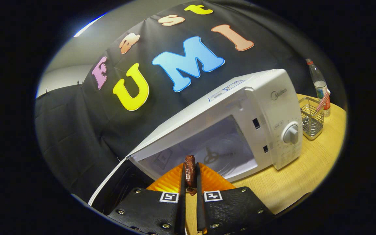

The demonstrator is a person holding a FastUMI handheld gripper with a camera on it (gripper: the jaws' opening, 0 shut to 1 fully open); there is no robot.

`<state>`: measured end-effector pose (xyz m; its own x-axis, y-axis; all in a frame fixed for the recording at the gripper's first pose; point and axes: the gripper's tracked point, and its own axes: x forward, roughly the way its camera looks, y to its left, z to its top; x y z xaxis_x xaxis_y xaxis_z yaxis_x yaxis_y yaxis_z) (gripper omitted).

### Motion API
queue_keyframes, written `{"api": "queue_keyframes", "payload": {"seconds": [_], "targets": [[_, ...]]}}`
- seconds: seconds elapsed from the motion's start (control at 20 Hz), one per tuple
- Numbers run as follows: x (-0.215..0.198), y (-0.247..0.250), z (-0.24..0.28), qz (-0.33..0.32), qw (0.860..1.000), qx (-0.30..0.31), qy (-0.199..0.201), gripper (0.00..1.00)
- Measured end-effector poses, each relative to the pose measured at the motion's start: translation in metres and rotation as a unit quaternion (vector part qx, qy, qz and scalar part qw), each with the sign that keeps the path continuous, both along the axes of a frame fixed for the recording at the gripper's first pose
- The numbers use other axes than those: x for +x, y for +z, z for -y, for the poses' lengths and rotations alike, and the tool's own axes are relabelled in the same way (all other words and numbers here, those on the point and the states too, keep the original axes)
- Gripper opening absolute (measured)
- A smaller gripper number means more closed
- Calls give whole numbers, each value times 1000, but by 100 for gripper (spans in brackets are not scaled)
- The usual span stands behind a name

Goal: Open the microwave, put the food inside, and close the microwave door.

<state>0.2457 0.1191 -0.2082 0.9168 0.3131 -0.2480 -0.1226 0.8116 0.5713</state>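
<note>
Gripper [190,182] fingers narrow, clamped on a dark brown piece of food [190,173] held upright between them, just in front of microwave [240,124] opening. Microwave door [116,186] swung open to its left; cavity w/ turntable hub visible. Wire basket [311,122] and bottle [319,86] right of microwave on wood table [305,176].

White microwave [240,120] is sitting on wooden bench [292,182], door [109,186] swung fully open, cavity lit, spindle exposed. Dark brown food piece [190,173] is being held upright between gripper [190,178] fingers, just before cavity opening.
</note>
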Motion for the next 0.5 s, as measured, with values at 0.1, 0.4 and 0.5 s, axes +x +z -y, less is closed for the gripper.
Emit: {"api": "queue_keyframes", "payload": {"seconds": [0.1, 0.4, 0.5], "targets": [[15, -4, -6, 17, 1000, -9, -8, 14], [55, -42, -25, -15, 1000, 8, -20, 14], [64, -55, -24, -30, 999, 1, -25, 14]]}}
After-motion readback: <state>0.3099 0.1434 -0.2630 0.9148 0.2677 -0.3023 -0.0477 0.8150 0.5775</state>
